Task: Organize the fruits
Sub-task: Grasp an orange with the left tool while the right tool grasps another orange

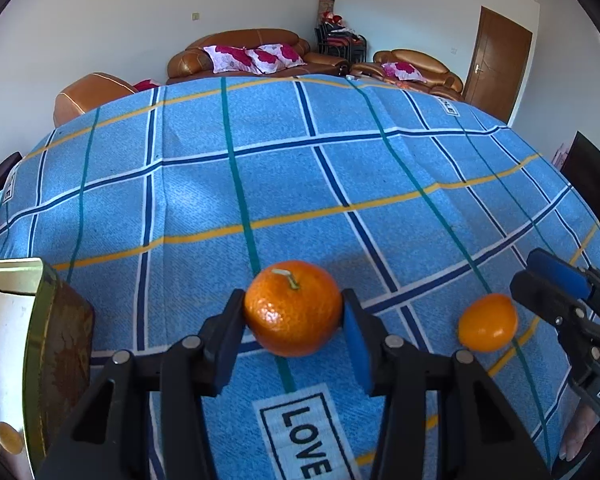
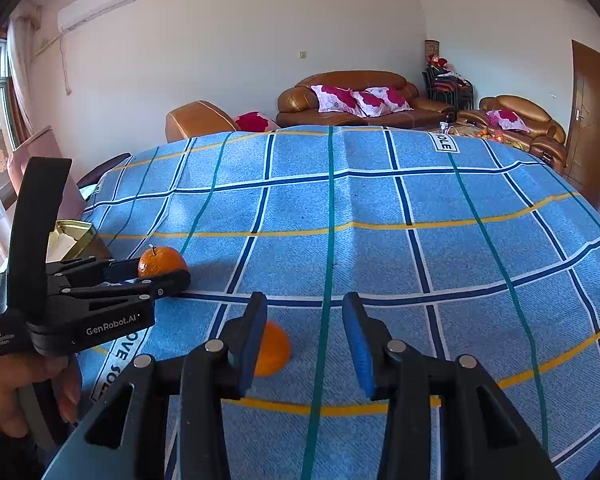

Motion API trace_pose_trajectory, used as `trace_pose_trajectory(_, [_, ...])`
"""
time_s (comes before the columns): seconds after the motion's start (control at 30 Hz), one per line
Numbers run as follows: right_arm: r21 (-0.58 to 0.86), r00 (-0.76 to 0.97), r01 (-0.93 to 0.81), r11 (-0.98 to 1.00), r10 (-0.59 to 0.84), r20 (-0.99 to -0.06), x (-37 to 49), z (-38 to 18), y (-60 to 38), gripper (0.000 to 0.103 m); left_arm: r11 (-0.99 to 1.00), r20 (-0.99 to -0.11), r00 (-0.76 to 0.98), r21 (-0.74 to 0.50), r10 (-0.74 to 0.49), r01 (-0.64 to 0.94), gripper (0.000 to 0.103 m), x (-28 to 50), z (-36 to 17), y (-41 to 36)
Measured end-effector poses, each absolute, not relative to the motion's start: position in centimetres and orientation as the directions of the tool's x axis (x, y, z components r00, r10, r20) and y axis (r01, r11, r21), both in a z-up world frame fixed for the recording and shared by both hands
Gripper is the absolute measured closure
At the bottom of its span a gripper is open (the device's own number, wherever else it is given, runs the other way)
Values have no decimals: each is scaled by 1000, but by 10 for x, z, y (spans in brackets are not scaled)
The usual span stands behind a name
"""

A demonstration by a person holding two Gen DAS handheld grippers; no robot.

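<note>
Two oranges on the blue checked cloth (image 1: 300, 184), and the left gripper (image 1: 294, 320) has its pads pressed on either side of the bigger one (image 1: 293, 307), the orange with the stem; whether it is lifted clear of the cloth is hard to say. From the right wrist that same orange (image 2: 162, 261) sits at ten o'clock, its lower half hidden behind the left gripper (image 2: 156, 270).

The small orange (image 1: 488, 322) lies on the cloth at three o'clock of the big one, apart from it, just beside the right gripper's blue pad (image 1: 556, 272). That gripper enters at the right edge of the left view and is mostly cut off. In its own view the right gripper (image 2: 306, 340) stands with jaws apart and nothing between them. The small orange (image 2: 274, 348) lies outside them, to the left, half covered by the left finger (image 2: 252, 340), so contact there cannot be judged.

A gold tin (image 1: 40, 344) sits at nine o'clock in the left view, cut by the frame edge; something round and pale lies low inside it, too blurred to name. A hand (image 2: 24, 396) grips the left gripper's handle, part out of frame. A "LOVE" label (image 1: 300, 436) on the cloth is partly covered by the fingers.
</note>
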State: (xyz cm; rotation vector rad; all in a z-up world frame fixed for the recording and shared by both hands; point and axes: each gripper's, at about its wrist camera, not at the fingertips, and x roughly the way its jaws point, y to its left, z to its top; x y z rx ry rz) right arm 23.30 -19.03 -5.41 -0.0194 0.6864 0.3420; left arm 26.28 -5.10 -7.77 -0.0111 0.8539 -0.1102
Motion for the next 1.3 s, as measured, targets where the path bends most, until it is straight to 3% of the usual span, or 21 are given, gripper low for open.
trace_pose_trajectory(0.13, [76,693,-372,925,331,-641,226,-57,-176,53,995,-733,673,-48,-94,87,55,244,-74,-43])
trace_pose_trajectory(0.53, [37,640,-327,944,250,-727,240,-73,-173,53,992,-714,690,-71,-122,102,55,236,-70,-39])
trace_pose_trajectory(0.87, [36,617,-333,942,247,-747,243,-77,-170,52,992,-728,674,-68,-124,108,55,239,-73,-41])
trace_pose_trajectory(0.97, [29,618,-325,945,236,-750,243,-77,-169,45,992,-729,673,-66,-124,111,55,239,-73,-42])
trace_pose_trajectory(1.3, [17,628,-322,947,227,-744,250,-74,-167,42,991,-729,672,-64,-127,118,55,239,-72,-44])
